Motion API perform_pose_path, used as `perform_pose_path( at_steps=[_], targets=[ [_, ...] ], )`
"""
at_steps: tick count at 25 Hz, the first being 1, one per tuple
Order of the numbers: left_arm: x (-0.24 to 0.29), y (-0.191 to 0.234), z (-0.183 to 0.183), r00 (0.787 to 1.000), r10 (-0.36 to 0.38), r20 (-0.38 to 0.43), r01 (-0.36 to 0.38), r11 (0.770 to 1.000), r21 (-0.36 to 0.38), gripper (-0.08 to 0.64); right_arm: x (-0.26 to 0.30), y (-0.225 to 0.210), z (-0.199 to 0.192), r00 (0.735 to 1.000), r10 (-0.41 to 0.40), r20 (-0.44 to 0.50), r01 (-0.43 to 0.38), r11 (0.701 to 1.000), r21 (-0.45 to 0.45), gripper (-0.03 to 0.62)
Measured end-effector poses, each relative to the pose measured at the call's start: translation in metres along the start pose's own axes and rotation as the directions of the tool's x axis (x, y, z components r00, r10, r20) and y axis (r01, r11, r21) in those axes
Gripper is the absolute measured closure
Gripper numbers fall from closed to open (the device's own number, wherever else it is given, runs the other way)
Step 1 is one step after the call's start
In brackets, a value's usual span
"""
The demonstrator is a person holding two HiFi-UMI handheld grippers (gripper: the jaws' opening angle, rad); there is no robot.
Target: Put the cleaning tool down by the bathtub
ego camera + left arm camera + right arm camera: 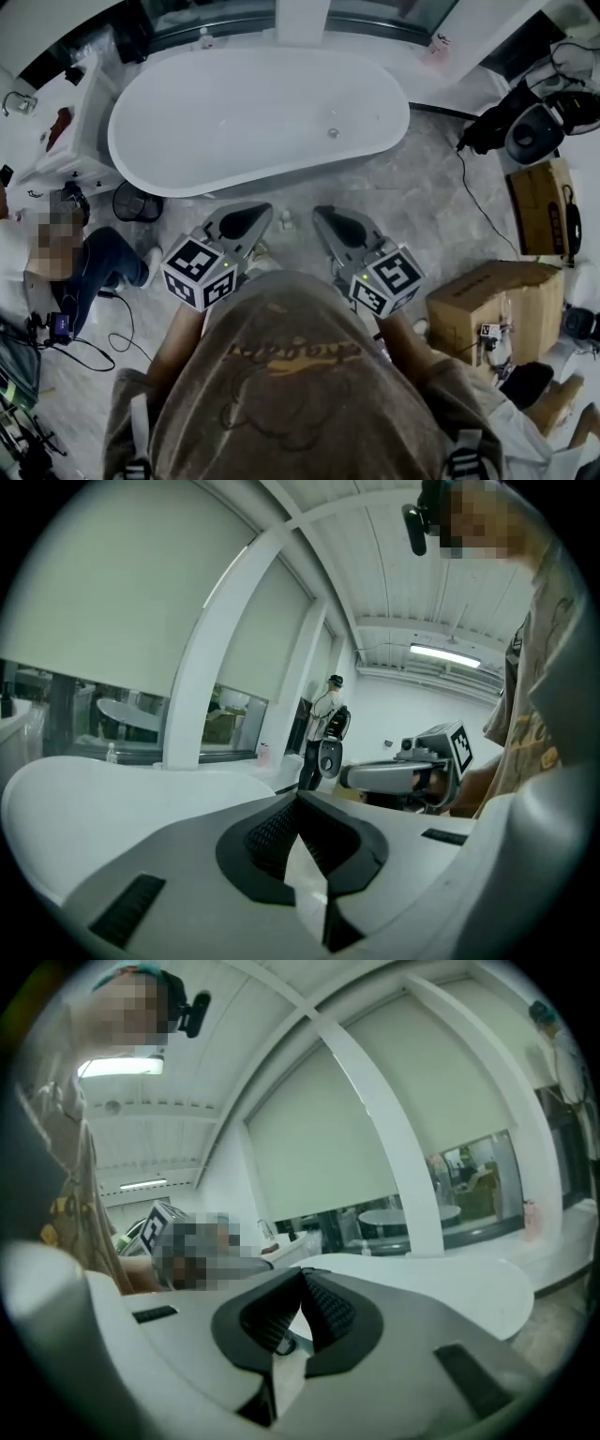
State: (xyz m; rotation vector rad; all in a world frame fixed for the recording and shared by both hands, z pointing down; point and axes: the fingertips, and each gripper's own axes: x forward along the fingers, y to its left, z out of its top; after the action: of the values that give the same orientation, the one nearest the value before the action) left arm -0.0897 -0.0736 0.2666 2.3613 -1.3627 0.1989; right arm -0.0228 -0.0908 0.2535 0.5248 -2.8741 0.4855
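The white oval bathtub stands ahead of me on the grey marble floor. I hold both grippers at chest height, side by side, pointing towards the tub. My left gripper is shut with nothing between its jaws, and its black pads meet at the tip. My right gripper is shut and empty too. A small white object sits on the floor just below the tub's near side, between the two tips; it is too small to tell what it is. The tub's rim shows beyond each gripper's jaws.
A person sits on the floor at the left, next to a black basket and a white cabinet. Cardboard boxes, a black device and a cable stand at the right.
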Motion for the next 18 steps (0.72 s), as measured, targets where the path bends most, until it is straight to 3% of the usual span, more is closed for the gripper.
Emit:
perform_pose_path(
  at_steps=[6,12,18],
  targets=[
    [-0.010,-0.017,0.016,0.999,-0.005,0.032,0.001,0.994,0.111,0.558,-0.023,0.035,0.029,0.988,0.131,0.087,-0.124,0.989,-0.080,0.586],
    [-0.011,-0.025,0.010,0.999,0.011,0.037,-0.014,0.995,0.103,0.558,-0.037,0.040,0.037,0.975,0.183,0.128,-0.169,0.979,-0.112,0.586],
    [-0.012,-0.032,0.007,0.999,0.023,0.046,-0.027,0.994,0.103,0.558,-0.042,0.047,0.029,0.969,0.220,0.109,-0.209,0.973,-0.103,0.588]
  ],
)
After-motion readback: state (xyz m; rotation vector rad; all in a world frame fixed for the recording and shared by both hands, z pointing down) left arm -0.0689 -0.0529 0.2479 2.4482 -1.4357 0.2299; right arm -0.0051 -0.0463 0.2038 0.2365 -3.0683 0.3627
